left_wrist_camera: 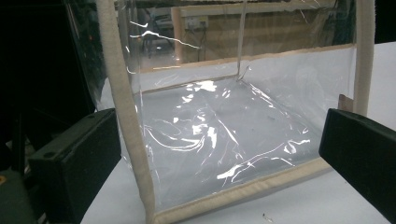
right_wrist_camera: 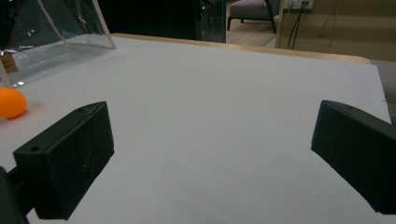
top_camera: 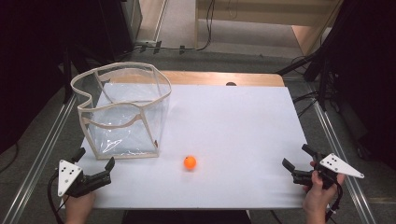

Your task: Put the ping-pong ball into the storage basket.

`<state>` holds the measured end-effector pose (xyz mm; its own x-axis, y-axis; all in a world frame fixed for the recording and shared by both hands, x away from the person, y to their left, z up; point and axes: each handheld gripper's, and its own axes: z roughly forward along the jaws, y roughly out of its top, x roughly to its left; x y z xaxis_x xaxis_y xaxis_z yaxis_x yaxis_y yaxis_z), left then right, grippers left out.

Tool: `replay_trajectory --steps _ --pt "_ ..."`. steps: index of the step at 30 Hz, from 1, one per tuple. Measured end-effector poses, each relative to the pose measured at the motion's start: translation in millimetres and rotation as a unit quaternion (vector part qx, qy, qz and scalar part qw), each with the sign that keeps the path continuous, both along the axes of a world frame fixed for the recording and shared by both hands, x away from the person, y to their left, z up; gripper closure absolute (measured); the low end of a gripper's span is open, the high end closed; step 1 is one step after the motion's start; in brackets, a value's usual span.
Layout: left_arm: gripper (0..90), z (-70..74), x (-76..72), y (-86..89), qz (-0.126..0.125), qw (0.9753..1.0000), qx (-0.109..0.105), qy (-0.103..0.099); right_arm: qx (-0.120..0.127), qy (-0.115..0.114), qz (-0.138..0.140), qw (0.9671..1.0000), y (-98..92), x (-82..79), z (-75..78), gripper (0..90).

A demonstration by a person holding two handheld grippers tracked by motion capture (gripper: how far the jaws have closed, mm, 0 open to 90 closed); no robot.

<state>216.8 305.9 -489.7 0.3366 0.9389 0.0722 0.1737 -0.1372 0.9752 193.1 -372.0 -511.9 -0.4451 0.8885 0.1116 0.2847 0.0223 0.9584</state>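
Left tongs (top_camera: pixel 95 169) and right tongs (top_camera: pixel 295 164) both released, empty at the near edge; orange ball (top_camera: pixel 189 162) loose on the surface beside the clear bag (top_camera: pixel 122 109), so pinch gently across its middle or it rolls.

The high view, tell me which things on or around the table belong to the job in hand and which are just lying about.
Part of the job:
- small orange ball
- clear plastic bag with beige trim, standing open and empty
- left gripper, fingers open, facing the bag
- right gripper, fingers open

Just lying about:
- black cables on the floor
- wooden furniture behind the table
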Motion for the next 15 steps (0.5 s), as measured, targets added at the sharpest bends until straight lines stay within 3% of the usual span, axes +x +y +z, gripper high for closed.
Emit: replay_trajectory --steps 15 --pt "0.0 -0.2 -1.4 0.8 -0.008 0.9999 -0.001 -0.006 -0.018 0.014 0.008 0.9997 16.8 6.0 12.5 0.0"
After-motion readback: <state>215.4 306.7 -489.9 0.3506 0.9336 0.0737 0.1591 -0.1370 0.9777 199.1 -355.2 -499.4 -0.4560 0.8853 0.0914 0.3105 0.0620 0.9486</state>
